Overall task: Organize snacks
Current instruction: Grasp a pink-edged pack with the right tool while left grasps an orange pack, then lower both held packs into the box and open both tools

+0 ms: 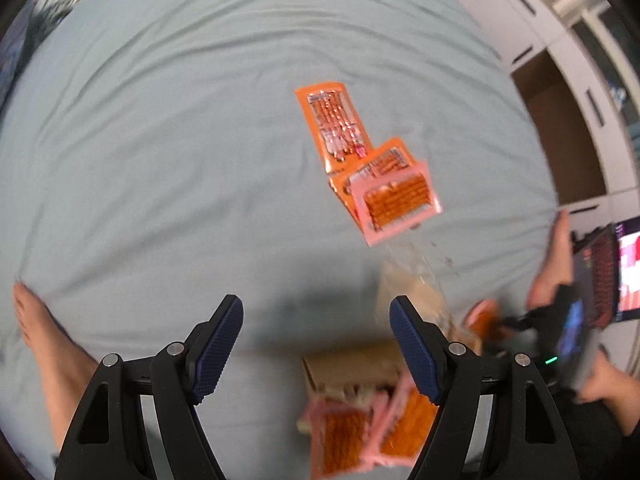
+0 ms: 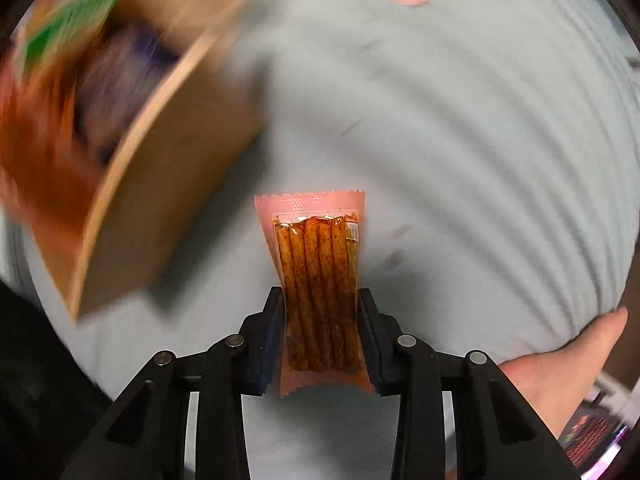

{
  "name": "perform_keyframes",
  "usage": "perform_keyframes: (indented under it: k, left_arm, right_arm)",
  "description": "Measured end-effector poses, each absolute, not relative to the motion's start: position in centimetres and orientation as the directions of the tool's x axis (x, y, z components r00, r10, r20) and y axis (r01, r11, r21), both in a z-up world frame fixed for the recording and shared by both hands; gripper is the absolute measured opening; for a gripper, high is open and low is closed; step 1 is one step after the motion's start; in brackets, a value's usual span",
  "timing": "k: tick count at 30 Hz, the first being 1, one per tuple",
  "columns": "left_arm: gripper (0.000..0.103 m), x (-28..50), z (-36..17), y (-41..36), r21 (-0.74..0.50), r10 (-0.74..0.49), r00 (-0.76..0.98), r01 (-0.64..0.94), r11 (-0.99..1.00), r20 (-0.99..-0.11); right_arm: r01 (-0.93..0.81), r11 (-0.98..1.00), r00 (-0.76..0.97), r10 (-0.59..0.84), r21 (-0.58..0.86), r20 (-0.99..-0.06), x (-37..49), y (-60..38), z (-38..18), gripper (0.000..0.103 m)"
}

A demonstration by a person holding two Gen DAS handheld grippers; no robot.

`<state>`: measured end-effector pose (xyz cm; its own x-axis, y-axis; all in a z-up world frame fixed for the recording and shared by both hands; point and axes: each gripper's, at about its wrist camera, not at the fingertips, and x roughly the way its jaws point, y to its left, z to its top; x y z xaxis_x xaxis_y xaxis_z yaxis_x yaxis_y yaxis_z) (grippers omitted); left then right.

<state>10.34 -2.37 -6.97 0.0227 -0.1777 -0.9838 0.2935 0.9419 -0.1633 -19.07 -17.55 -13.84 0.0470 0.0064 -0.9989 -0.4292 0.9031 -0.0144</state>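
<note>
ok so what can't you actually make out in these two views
- Cardboard box, right wrist view: motion blur smears its contents and print.
- Packets near the left gripper, left wrist view: pink packets blurred, partly behind a finger.
- Held snack packet: label too small to read.
- Orange packets: print unreadable.

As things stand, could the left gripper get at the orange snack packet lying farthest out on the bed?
Probably yes. The left gripper is open and holds nothing, and only bare bedsheet lies between it and the orange packet. The packet's near end is overlapped by another packet, but its far end lies free.
</note>
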Motion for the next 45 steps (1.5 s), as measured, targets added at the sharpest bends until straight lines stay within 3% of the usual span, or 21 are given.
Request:
perform_keyframes:
  k: [4,10,14,20,22,24,25,26,34,39,45]
  left_arm:
    - [0.076,12.3,-9.1,-7.4,-0.075,-0.091,0.012,0.472,0.879,-0.996]
    - [0.081,13.9,-10.6,-15.7,-0.1,-0.155,0.01,0.722,0.685,-0.988]
    - [0.082,13.9,-15.0,-18.9,-0.042,-0.032,-0.029,0.806,0.591,-0.999]
    - [0.082,12.4,-20.1,-20.8,0.109,0.133,0.052,0.876,0.469,-0.99]
    - [0.072,12.4,-20.0,-20.8,0.119,0.125,0.066,0.864,0.49,-0.99]
    - [0.04,13.0,-19.2,-20.4,0.124,0.117,0.072,0.833,0.539,-0.991]
    - [0.031,13.5,-18.8,-20.1,0.1,0.101,0.052,0.815,0.57,-0.994]
    - [0.004,14.2,-17.9,-19.5,0.051,0.062,0.015,0.784,0.619,-0.998]
    - [0.005,13.9,-9.2,-14.9,0.013,-0.059,0.076,0.714,0.7,-0.995]
    - [0.005,10.0,-1.0,-11.0,-0.174,-0.232,0.002,0.658,0.732,-0.973]
    - [0.005,2.5,-0.6,-7.7,-0.386,-0.357,-0.161,0.524,0.759,-0.92]
  right_arm:
    - [-0.266,0.963,0.099,0.075,0.046,-0.992,-15.9,-20.4,-12.7,0.033]
    - [-0.088,0.971,0.222,0.239,0.224,-0.945,-12.2,-22.6,-9.0,0.033]
    - [-0.049,0.952,0.264,0.303,0.302,-0.915,-11.8,-23.4,-6.8,0.033]
    - [-0.022,0.934,0.275,0.349,0.357,-0.896,-10.7,-24.2,-7.4,0.033]
    - [-0.023,0.932,0.264,0.354,0.361,-0.897,-10.8,-23.7,-7.6,0.033]
    - [-0.019,0.93,0.257,0.359,0.366,-0.897,-11.1,-24.5,-7.3,0.033]
    - [-0.015,0.93,0.257,0.359,0.367,-0.897,-11.1,-24.3,-7.5,0.033]
    - [-0.013,0.93,0.259,0.358,0.368,-0.897,-11.0,-25.0,-6.7,0.033]
    - [0.013,0.934,0.277,0.34,0.357,-0.899,-11.3,-26.3,-5.0,0.033]
    - [0.018,0.932,0.284,0.343,0.363,-0.895,-11.6,-25.9,-4.3,0.033]
    - [-0.009,0.938,0.282,0.335,0.346,-0.899,-12.2,-24.6,-3.4,0.033]
